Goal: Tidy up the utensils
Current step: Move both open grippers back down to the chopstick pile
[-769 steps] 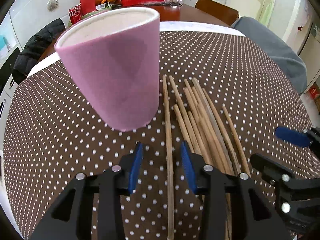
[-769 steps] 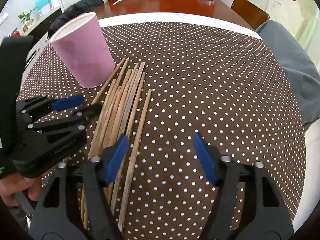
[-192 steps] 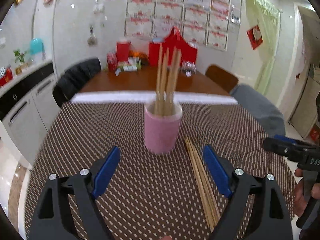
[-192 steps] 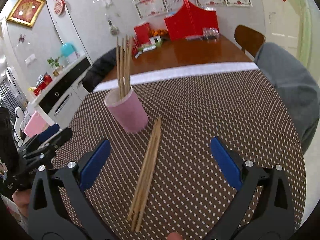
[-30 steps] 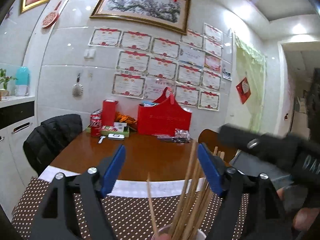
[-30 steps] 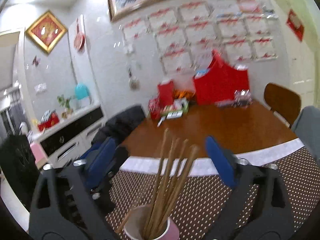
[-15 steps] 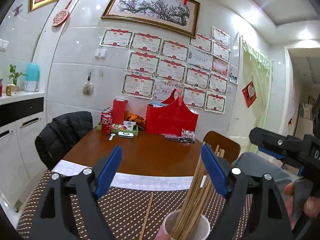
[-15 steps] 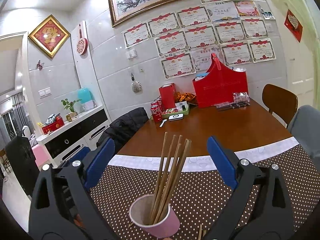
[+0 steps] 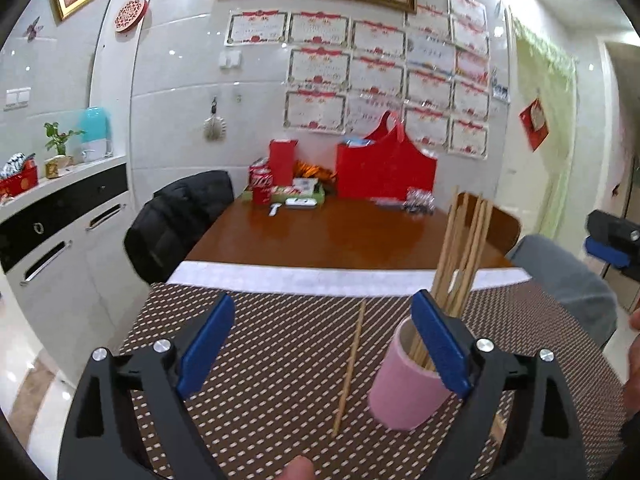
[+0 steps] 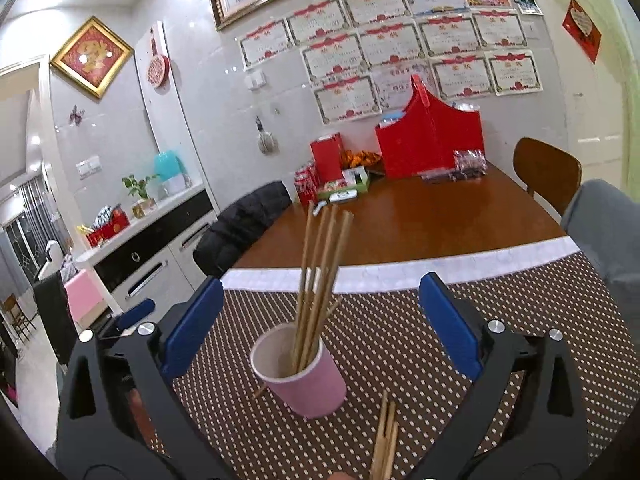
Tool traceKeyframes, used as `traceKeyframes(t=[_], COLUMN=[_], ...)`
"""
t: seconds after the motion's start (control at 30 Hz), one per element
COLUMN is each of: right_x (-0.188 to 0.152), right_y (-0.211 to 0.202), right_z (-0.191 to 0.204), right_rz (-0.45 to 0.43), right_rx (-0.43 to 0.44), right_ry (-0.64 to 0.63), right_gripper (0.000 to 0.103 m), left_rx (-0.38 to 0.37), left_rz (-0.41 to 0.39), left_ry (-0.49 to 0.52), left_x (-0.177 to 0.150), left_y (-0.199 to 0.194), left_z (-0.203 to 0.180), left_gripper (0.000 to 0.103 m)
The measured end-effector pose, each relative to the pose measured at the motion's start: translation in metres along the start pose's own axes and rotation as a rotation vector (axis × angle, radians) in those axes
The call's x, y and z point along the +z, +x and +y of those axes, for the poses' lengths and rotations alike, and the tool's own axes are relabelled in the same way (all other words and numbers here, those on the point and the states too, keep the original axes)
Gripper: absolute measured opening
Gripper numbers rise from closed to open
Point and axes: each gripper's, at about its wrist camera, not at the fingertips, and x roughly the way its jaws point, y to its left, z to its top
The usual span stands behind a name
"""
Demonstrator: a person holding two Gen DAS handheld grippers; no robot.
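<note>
Both grippers held above the worktop (image 10: 400, 344), which wears a brown cloth w/ white dots. Left gripper (image 9: 320, 344): jaws spread wide, nothing between them. Right gripper (image 10: 320, 332): jaws likewise released, nothing gripped. Pink cup (image 10: 304, 376) stands upright on the cloth, centred betw. the right jaws in the right wrist view; in the left wrist view it sits partly behind the left gripper's right-hand blue pad (image 9: 440, 344). Bundle of wooden chopsticks (image 10: 320, 280) stands in the cup, leaning a little, tips well above the rim. One loose chopstick (image 9: 350, 368) lies flat on the cloth just beside the cup, on its left in the left wrist view. A few more loose chopsticks (image 10: 386, 436) lie on the cloth near the cup, at the bottom edge of the right wrist view. Beyond the cloth: bare brown wood table (image 10: 420, 220) w/ red bag (image 10: 432, 144), cans, small boxes. Black jacket (image 9: 180, 216) hangs on a chair at left.
</note>
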Motion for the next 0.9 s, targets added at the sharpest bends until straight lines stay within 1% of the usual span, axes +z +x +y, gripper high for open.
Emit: traceKeyframes(t=[0.1,0.13,0.3,0.4,0.47,0.63,0.77,0.83,0.9], right_x=[-0.007,-0.009,-0.024,-0.032,-0.041,-0.062,-0.08,-0.09,-0.098], right_y=[-0.001,-0.001,0.0,0.004,0.009,0.025,0.033,0.035,0.036], right_z=[-0.003,-0.004,-0.015,-0.02,-0.024,-0.036,-0.046,-0.052,-0.056], right_rz=[0.055,0.067,0.147,0.186,0.221,0.311,0.374,0.404,0.427], right_rx=[-0.025,-0.027,-0.044,-0.058,-0.063,-0.076,-0.082,-0.078,-0.079], right_ry=[-0.008,-0.009,-0.004,-0.002,0.002,0.019,0.038,0.055,0.064], right_gripper=[0.097,0.097,0.097,0.097,0.097,0.097,0.097,0.097,0.097], left_rx=[0.032,0.04,0.043,0.041,0.023,0.018,-0.006,-0.035,-0.041], left_rz=[0.048,0.08,0.248,0.327,0.368,0.431,0.478,0.503,0.529], left_ry=[0.026,0.029,0.064,0.086,0.087,0.11,0.138,0.142,0.155], left_x=[-0.007,-0.01,-0.022,-0.031,-0.037,-0.05,-0.057,-0.059,-0.061], left_y=[0.007,0.014,0.057,0.084,0.1,0.132,0.158,0.17,0.185], left_z=[0.005,0.008,0.013,0.013,0.013,0.011,0.008,0.008,0.01], left_gripper=[0.088,0.088,0.088,0.088,0.088,0.088,0.088,0.088,0.088])
